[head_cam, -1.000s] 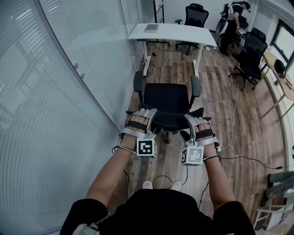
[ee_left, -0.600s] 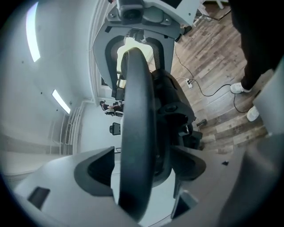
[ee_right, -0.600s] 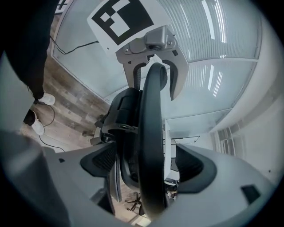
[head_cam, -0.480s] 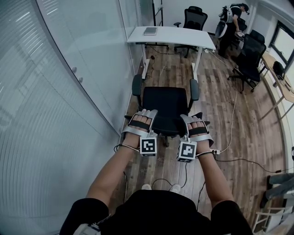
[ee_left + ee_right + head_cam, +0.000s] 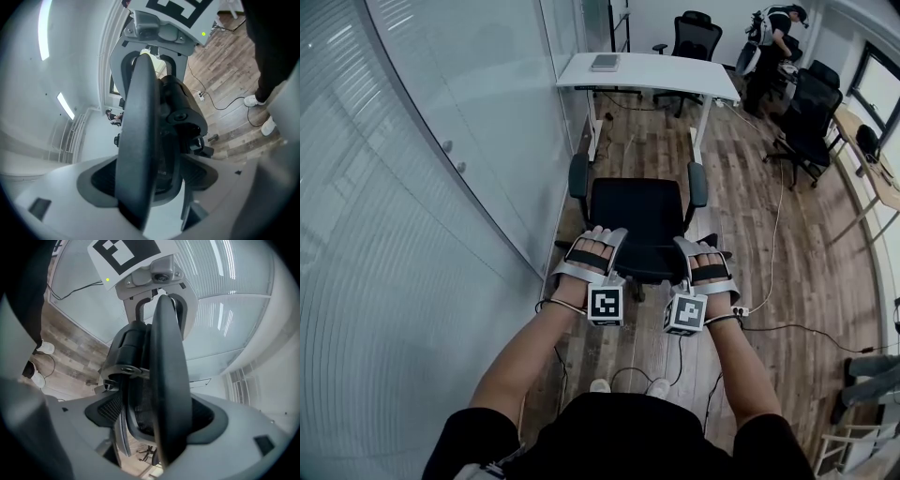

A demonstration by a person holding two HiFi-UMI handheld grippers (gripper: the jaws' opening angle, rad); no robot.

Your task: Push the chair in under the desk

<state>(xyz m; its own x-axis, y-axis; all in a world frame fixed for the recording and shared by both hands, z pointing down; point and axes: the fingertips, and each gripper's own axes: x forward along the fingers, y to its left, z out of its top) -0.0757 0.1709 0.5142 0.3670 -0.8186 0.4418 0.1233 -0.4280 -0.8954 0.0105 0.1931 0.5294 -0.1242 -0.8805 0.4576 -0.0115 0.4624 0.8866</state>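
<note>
Nearest, at 6 o'clock: the left gripper (image 5: 602,234) has its jaws apart, astride the top rim of the backrest (image 5: 138,140). They have just been opening slightly, and a gap shows beside the rim, so there is no clamp. The right gripper (image 5: 701,246) likewise has its jaws wide with the rim between them, and the pads are not seen pressing.

The chair (image 5: 639,216) stands at 12 o'clock, seat toward the desk (image 5: 675,73). It is well apart from the desk, with bare floor (image 5: 647,141) between. A glass wall (image 5: 441,141) runs close at 9 o'clock.

Judged step: both grippers are placed on the backrest, and the push is not yet carried through.

The next move calls for an even shove from both grippers toward 12 o'clock. The armrests (image 5: 578,173) must stay between the desk legs (image 5: 595,131) and off the wall.
</note>
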